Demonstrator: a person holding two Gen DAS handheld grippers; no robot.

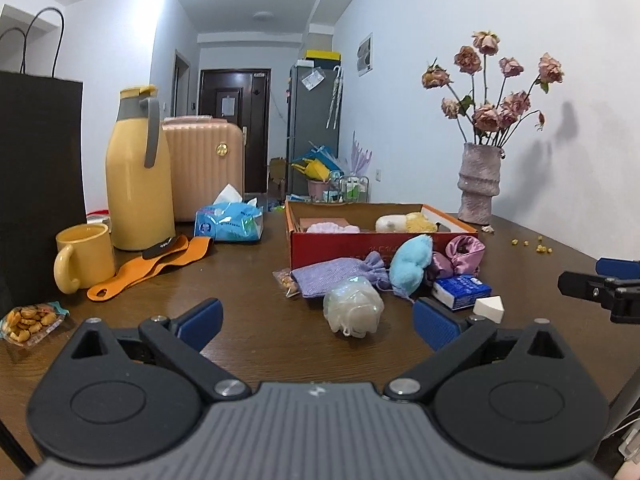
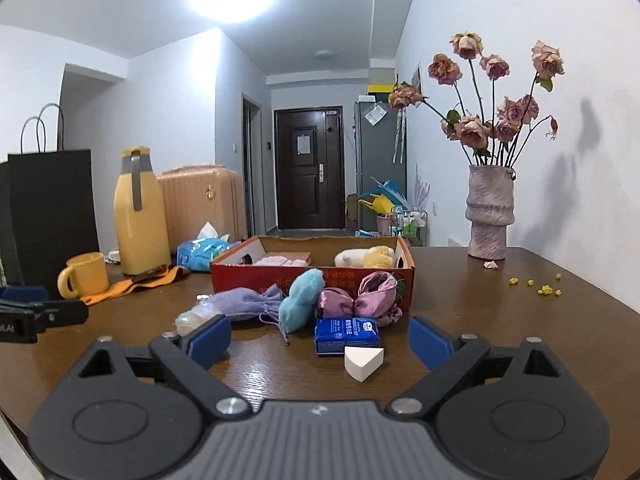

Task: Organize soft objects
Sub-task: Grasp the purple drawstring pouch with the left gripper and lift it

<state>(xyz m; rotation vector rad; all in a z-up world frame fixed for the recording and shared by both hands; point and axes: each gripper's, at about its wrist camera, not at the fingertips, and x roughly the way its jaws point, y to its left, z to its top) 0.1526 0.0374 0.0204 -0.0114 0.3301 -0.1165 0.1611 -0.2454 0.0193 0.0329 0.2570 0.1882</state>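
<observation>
Left wrist view: the left gripper (image 1: 316,322) hovers low over the brown table (image 1: 224,280), its blue pads spread wide and gripping nothing. Just beyond the gap, at twelve o'clock, a pale translucent squishy toy (image 1: 352,307) lies on the wood, apart from both pads. Behind it, a lilac drawstring pouch (image 1: 340,276), a fluffy blue puff (image 1: 410,262) and a pink satin scrunchie (image 1: 460,258) cluster against the front wall of the red cardboard box (image 1: 344,246), which holds a few pale soft items. At one o'clock a blue tissue packet (image 1: 462,290) lies just beside a white wedge sponge (image 1: 489,305). The right gripper (image 1: 600,286) pokes in at three o'clock. At ten o'clock stand a yellow mug (image 1: 84,258) and a yellow flask (image 1: 138,176); a vase of dried roses (image 1: 480,188) is at two o'clock.

Right wrist view: the right gripper (image 2: 320,344) is released too, jaws wide with nothing clamped. The white wedge sponge (image 2: 363,362) lies between the pads at twelve o'clock, touching neither, with the tissue packet (image 2: 346,334) right behind it. The puff (image 2: 301,300), pouch (image 2: 244,302) and scrunchie (image 2: 360,298) lie before the box (image 2: 312,276). The squishy toy (image 2: 192,322) peeks from behind the left pad at eleven o'clock. The left gripper (image 2: 36,312) shows at nine o'clock.
</observation>
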